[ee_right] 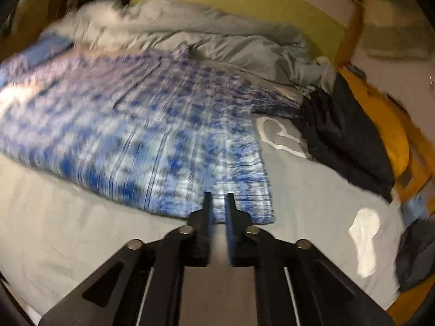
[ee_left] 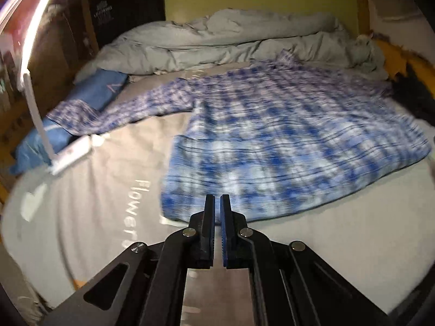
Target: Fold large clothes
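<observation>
A blue-and-white plaid shirt (ee_left: 272,135) lies spread flat on the grey bed sheet (ee_left: 108,190), collar toward the rumpled grey duvet (ee_left: 217,40) at the far side, one sleeve stretched out to the left over a blue pillow (ee_left: 103,87).

The left gripper (ee_left: 217,198) hangs over the shirt's near hem with its two fingers (ee_left: 209,212) drawn almost together, only a thin slit between them and no cloth in it.

In the right wrist view the right gripper (ee_right: 219,197) hangs above the shirt's (ee_right: 136,122) near right corner. Its fingers (ee_right: 208,209) stand a narrow gap apart, a little wider than the left pair, and nothing is pinched between them; whether the tips touch the fabric cannot be told through the blur.

A dark garment (ee_right: 339,135) is heaped at the bed's right edge, and a white sock (ee_right: 365,241) lies on the sheet (ee_right: 312,203) nearer.
</observation>
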Demonstrator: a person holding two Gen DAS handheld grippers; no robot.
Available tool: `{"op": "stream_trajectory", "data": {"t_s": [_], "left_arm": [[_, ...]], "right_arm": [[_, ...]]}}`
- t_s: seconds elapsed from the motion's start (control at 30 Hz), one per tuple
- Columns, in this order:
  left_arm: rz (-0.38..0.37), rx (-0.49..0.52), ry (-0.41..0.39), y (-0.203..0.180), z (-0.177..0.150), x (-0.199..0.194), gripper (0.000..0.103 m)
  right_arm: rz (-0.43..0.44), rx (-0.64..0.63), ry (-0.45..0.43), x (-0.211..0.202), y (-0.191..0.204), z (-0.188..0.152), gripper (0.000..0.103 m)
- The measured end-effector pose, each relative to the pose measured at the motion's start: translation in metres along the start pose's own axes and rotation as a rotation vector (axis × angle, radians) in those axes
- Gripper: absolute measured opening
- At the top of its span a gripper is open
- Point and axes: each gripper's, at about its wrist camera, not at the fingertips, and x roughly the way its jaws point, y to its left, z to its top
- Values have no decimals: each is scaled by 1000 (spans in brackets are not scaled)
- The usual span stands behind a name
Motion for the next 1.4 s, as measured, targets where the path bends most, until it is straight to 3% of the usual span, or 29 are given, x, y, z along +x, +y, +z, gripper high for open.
{"op": "stream_trajectory", "data": {"t_s": [0.07, 0.17, 0.2, 0.27, 0.33, 0.47, 0.53, 0.7, 0.8, 0.87, 0.9, 0.93, 0.97, 1.0, 1.1, 1.2, 1.4], "left_arm": [[-44, -16, 26, -3, -3, 3, 6], [-124, -49, 83, -8, -8, 12, 19], [-150, -61, 104, -11, -10, 16, 28], [-182, -81, 128, -14, -13, 20, 38], [-226, -99, 168, -18, -17, 27, 52], [-251, -111, 201, -26, -20, 36, 54], [-264, -121, 198, -27, -20, 39, 61], [-266, -144, 175, -27, -3, 54, 63], [-377, -269, 167, -10, 9, 66, 63], [-418, -378, 170, 5, 10, 74, 63], [-408, -384, 166, 6, 11, 76, 49], [-368, -368, 156, 6, 12, 77, 16], [-327, -330, 155, 2, 14, 78, 7], [-331, -325, 148, 1, 15, 76, 6], [-336, -322, 72, 1, 32, 61, 6], [-283, -253, 9, -3, 65, 48, 6], [-184, -171, 89, -14, 137, 77, 6]], "right_arm": [[57, 82, -6, -3, -13, 0, 42], [168, 133, 1, -3, -16, -1, 47], [210, 137, 15, 0, -13, -2, 50], [296, 140, 51, 5, -3, -4, 64], [388, 135, 104, 14, 10, -7, 65], [503, 146, 223, 36, 33, -18, 65], [513, 169, 260, 47, 39, -23, 66], [465, 240, 214, 67, 35, -6, 65], [505, 352, 199, 73, 17, 4, 65], [518, 422, 205, 77, 8, 3, 65], [489, 427, 212, 79, 5, 2, 61], [452, 413, 211, 80, 3, 2, 39], [411, 394, 205, 81, 2, 3, 8], [383, 376, 195, 80, 2, 3, 2], [386, 356, 124, 67, -4, 14, 3], [338, 289, 34, 52, -3, 43, 3], [247, 288, 31, 66, 2, 108, 3]]}}
